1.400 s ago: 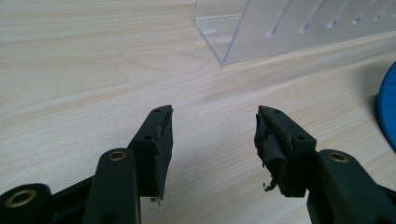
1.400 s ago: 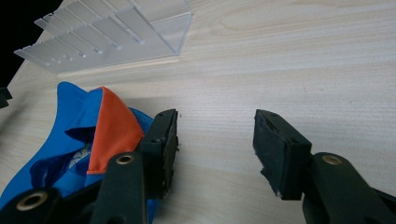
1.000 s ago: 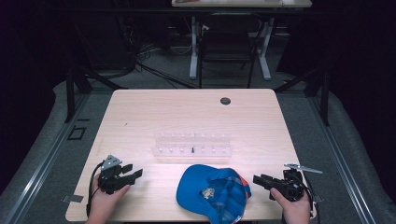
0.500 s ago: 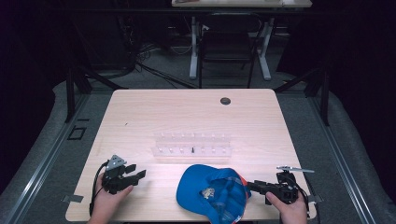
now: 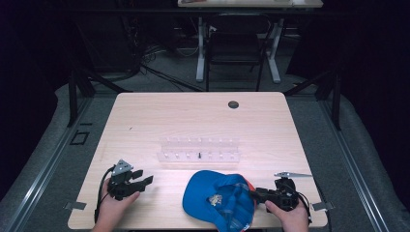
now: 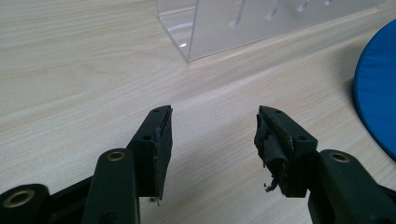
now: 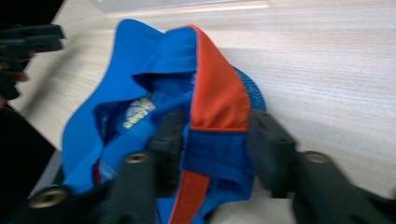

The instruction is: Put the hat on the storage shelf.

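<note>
Blue cap (image 5: 218, 200) sits low centre in the high view, on the desk (image 5: 193, 121); the right claw (image 7: 210, 140) has just been closing, jaws straddling its orange-edged back band, not yet clamped. Lower left, the left claw (image 5: 141, 177) rests released, holding nothing, near the clear rack (image 6: 261, 23).

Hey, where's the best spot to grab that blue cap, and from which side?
Probably the orange-trimmed back band of the blue cap, from the person's right. It stands up as a thin fold facing the right gripper, whose jaws already straddle it and have just been closing.
</note>
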The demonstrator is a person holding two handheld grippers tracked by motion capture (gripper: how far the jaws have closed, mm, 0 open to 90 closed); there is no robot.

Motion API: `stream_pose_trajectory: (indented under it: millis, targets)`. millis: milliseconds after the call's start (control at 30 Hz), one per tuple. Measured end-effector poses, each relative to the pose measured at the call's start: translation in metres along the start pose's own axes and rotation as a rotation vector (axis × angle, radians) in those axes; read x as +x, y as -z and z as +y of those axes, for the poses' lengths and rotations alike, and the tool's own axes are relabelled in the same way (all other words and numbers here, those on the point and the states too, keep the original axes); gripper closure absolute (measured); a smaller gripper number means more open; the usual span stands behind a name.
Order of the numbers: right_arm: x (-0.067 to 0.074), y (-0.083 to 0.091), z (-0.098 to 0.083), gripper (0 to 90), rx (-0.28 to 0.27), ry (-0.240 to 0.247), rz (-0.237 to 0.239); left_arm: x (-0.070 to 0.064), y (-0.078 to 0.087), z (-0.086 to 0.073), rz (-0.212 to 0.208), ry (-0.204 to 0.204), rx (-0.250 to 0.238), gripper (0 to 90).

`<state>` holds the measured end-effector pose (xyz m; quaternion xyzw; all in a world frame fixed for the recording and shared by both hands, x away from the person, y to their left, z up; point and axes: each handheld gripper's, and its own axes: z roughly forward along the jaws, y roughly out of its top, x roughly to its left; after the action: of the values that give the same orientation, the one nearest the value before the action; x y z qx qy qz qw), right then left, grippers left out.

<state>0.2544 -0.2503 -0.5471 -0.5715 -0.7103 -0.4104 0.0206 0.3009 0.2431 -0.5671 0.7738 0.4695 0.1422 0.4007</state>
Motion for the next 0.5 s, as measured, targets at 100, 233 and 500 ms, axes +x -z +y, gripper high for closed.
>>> stream_pose_trajectory:
  millis: [100,233,500]
  targets:
    - [-0.001,-0.001,0.003,75.6,0.001,-0.010,-0.016,0.001,0.002,-0.001,0.003,0.000,-0.001,46.3]
    - [-0.002,-0.002,0.008,84.0,-0.012,-0.019,-0.024,0.003,0.005,-0.004,0.013,0.007,-0.005,46.4]
    - [-0.005,-0.004,0.031,85.6,-0.033,0.012,-0.058,0.006,0.011,-0.007,0.032,0.016,-0.010,46.6]
